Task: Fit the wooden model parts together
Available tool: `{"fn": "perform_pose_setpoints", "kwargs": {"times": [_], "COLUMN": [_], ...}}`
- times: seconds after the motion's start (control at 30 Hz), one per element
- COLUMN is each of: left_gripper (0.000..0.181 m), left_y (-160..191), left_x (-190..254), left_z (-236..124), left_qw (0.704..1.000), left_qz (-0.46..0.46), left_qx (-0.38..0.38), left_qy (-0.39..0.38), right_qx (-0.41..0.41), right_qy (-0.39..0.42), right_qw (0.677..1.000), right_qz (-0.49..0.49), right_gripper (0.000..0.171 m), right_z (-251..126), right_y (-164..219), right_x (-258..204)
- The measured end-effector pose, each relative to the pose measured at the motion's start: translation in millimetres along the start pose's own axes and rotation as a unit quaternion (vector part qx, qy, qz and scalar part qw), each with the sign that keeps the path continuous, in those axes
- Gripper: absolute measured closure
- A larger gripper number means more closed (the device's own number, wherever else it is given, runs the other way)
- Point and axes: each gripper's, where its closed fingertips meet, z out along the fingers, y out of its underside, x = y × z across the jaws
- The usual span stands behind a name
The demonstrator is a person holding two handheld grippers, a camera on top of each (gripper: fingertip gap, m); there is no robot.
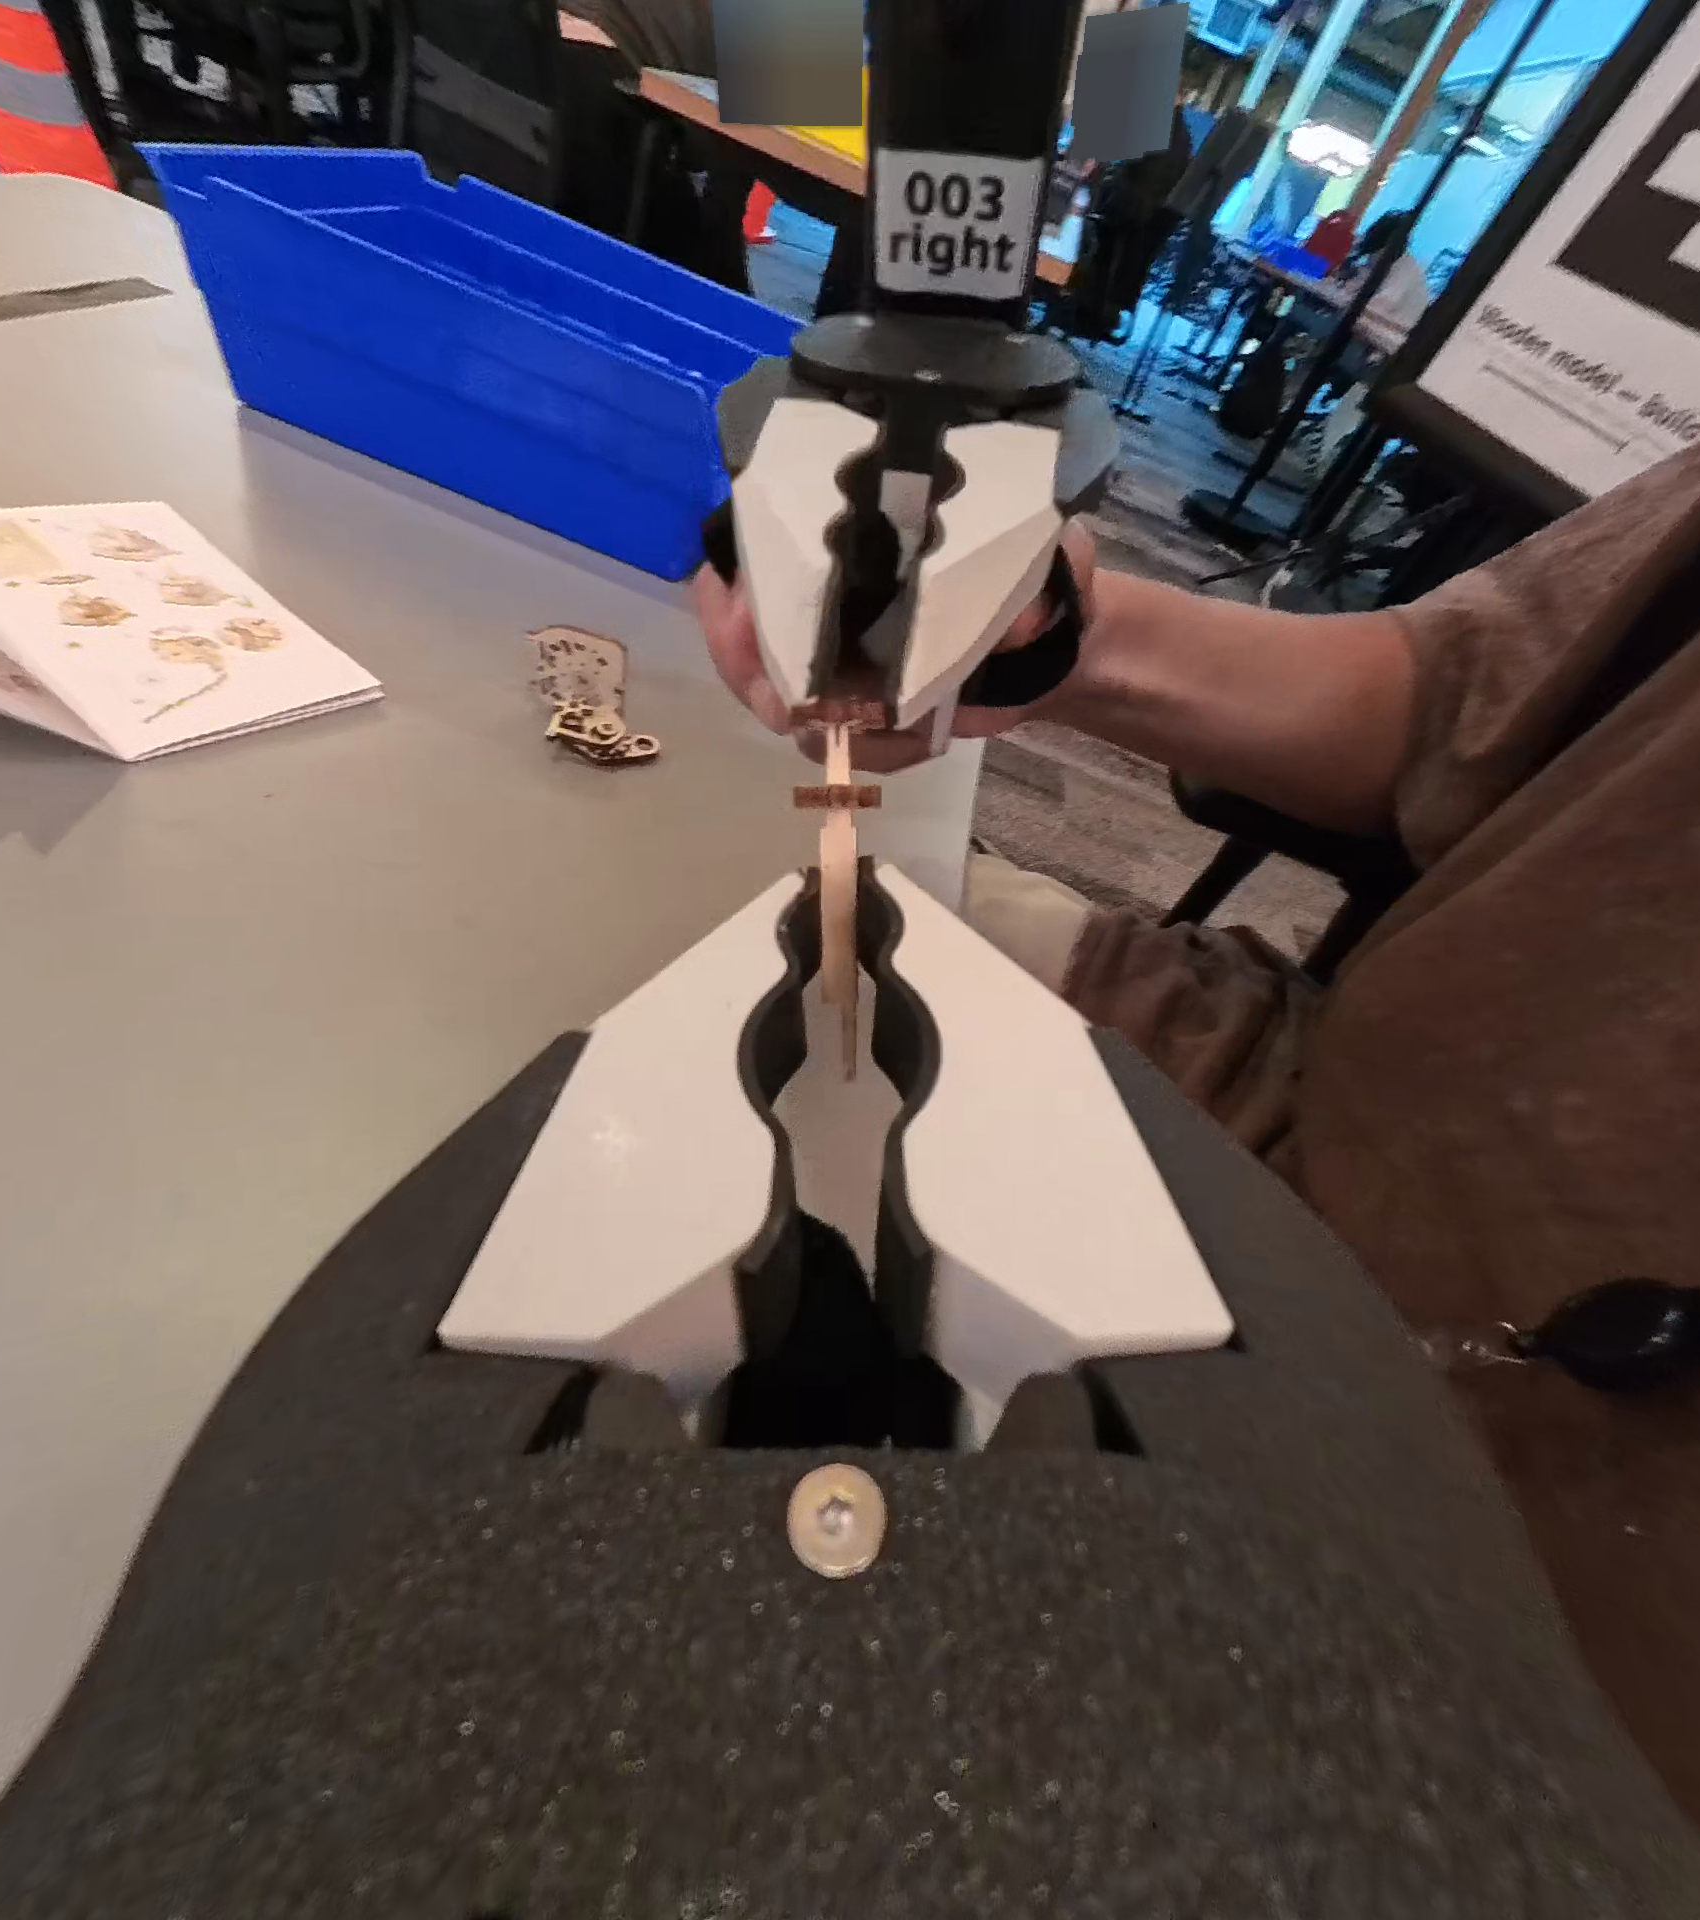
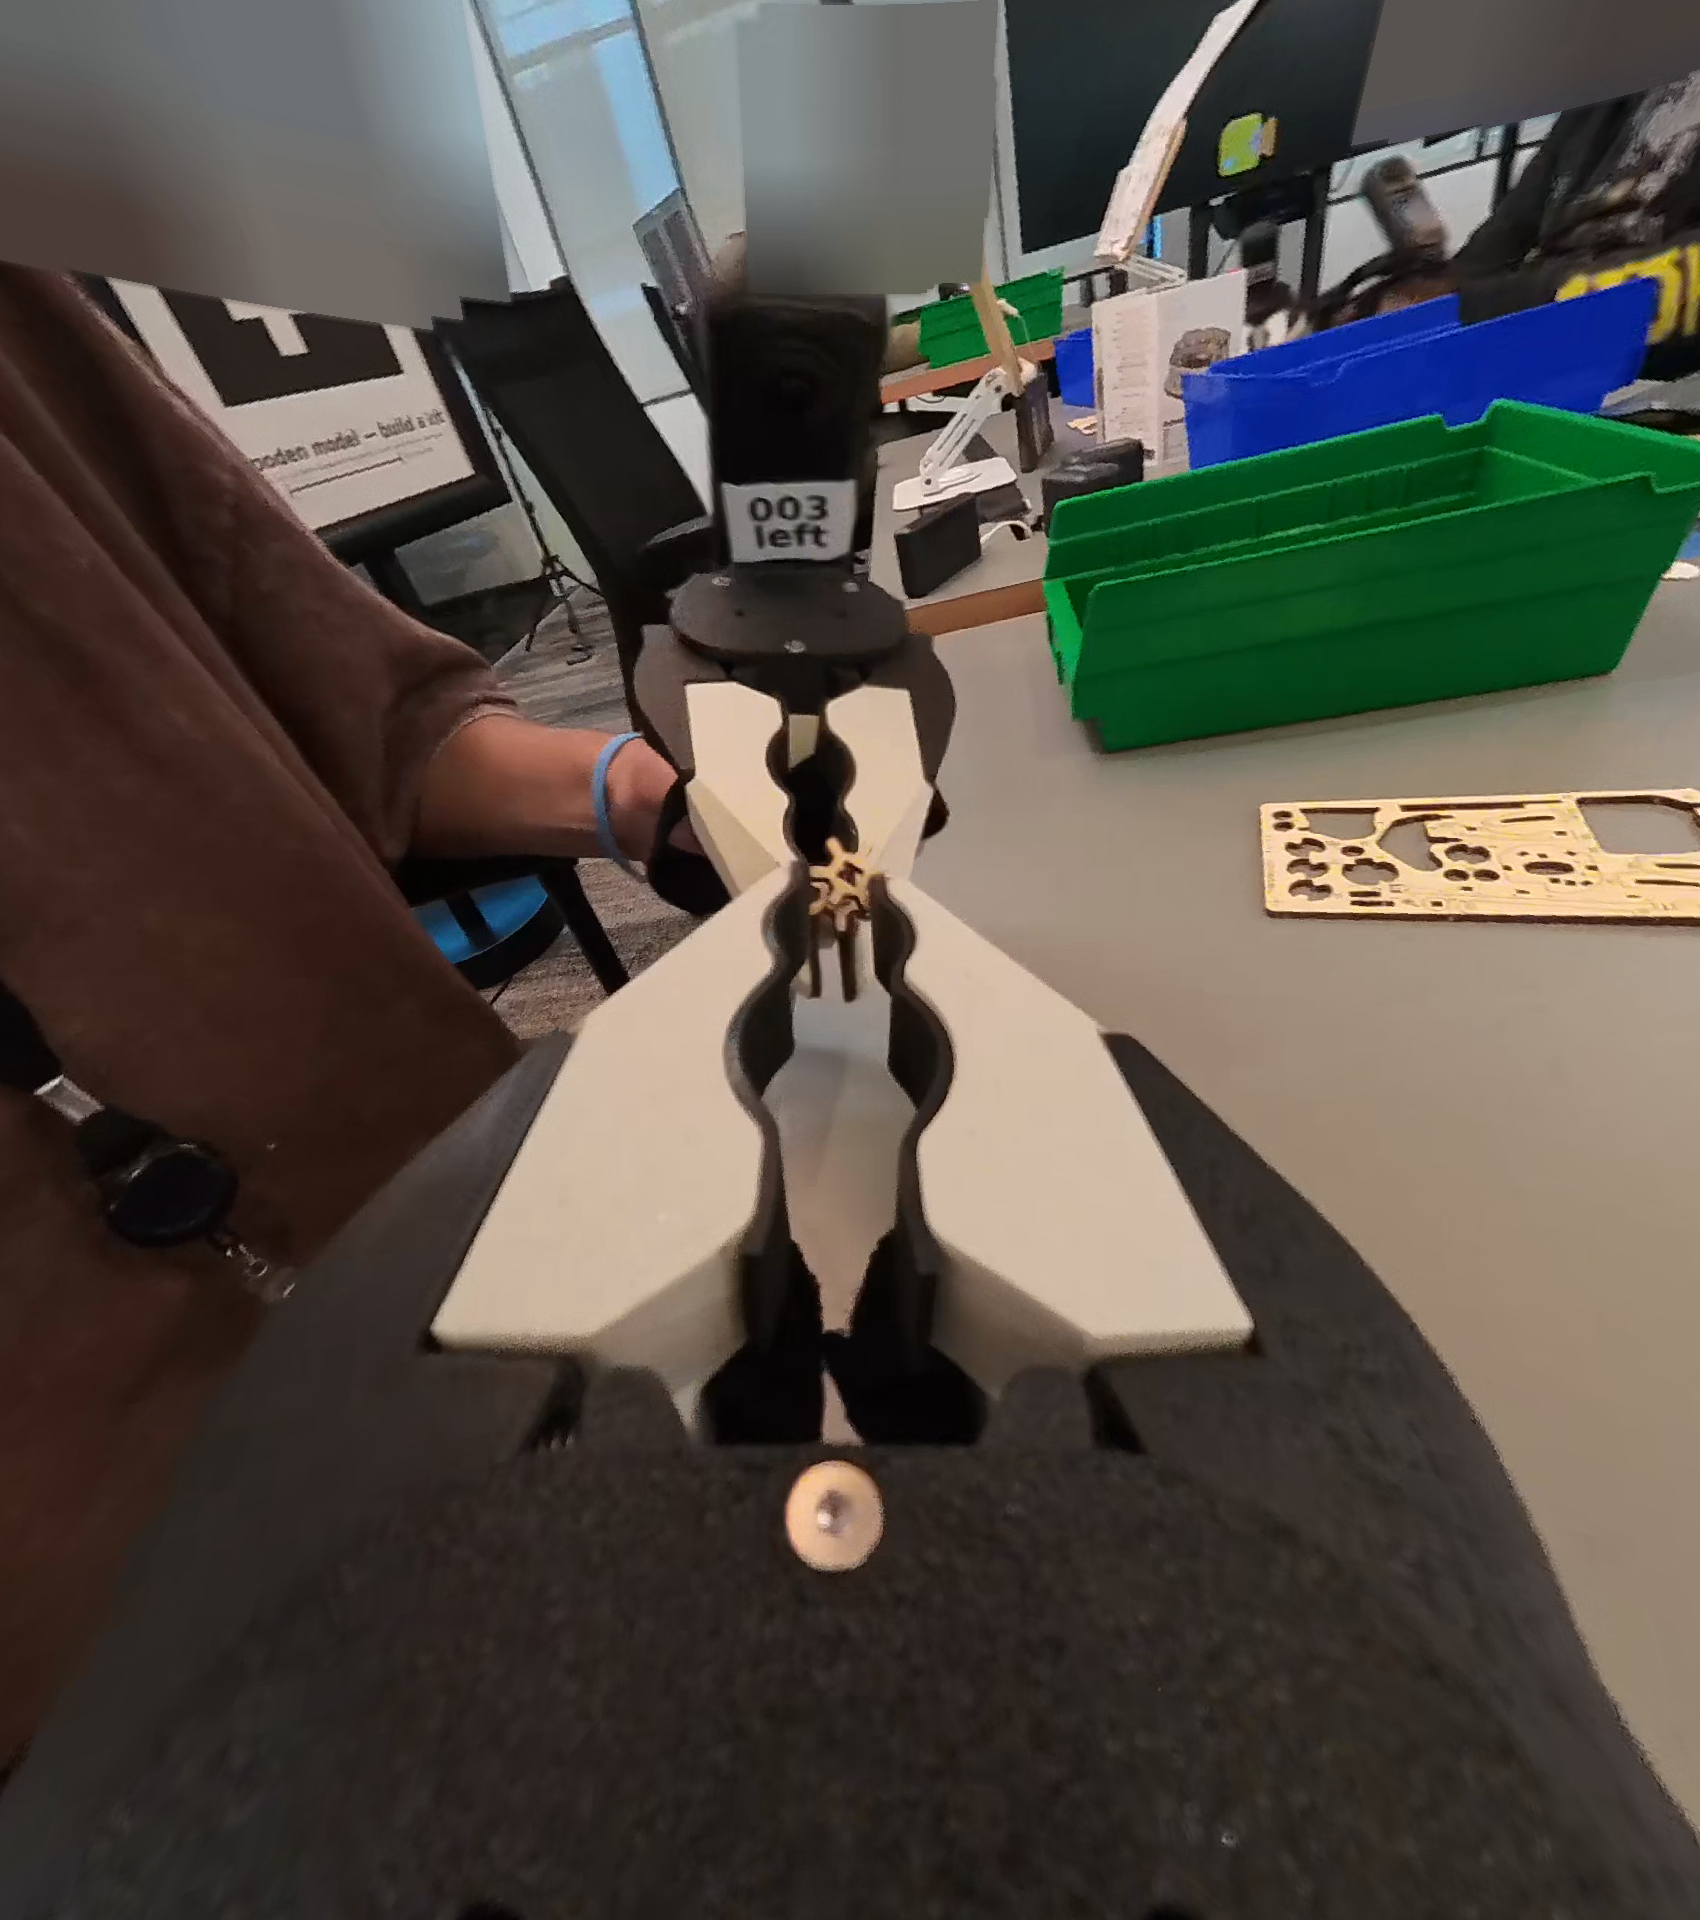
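My left claw (image 1: 838, 894) pinches the wooden strip (image 1: 838, 914); my right claw (image 1: 851, 712) grips the small gear (image 2: 841, 891) on its far end. Keep both in line, then press the gear on gently.

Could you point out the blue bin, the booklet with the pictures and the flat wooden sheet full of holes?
blue bin (image 1: 472, 384): left wrist view, its long front wall.
booklet (image 1: 124, 623): left wrist view, the open page.
wooden sheet (image 2: 1521, 857): right wrist view, its middle.

Grey table (image 1: 202, 935) bears blue bin (image 1: 451, 343), booklet (image 1: 129, 623), green bin (image 2: 1345, 582), wooden sheet (image 2: 1511, 857).
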Motion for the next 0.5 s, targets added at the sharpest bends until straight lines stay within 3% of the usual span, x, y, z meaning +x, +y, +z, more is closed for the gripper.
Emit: {"fn": "perform_pose_setpoints", "kwargs": {"times": [0.13, 0.5], "left_gripper": [0.177, 0.177], "left_y": [3.7, 12.4], "left_x": [13.7, 25.5], "left_z": [1.4, 2.7], "left_qw": [0.998, 0.993], "left_qz": [-0.023, -0.046], "left_qx": [-0.010, -0.033], "left_qy": [0.057, 0.107], "right_qx": [-0.015, -0.037], "right_qy": [-0.039, -0.074], "right_qw": [0.999, 0.996], "right_qz": [-0.008, -0.023], "right_gripper": [0.161, 0.161], "right_z": [-1.8, -2.7], "right_y": [3.3, 11.8], "right_x": [-10.9, -20.6]}}
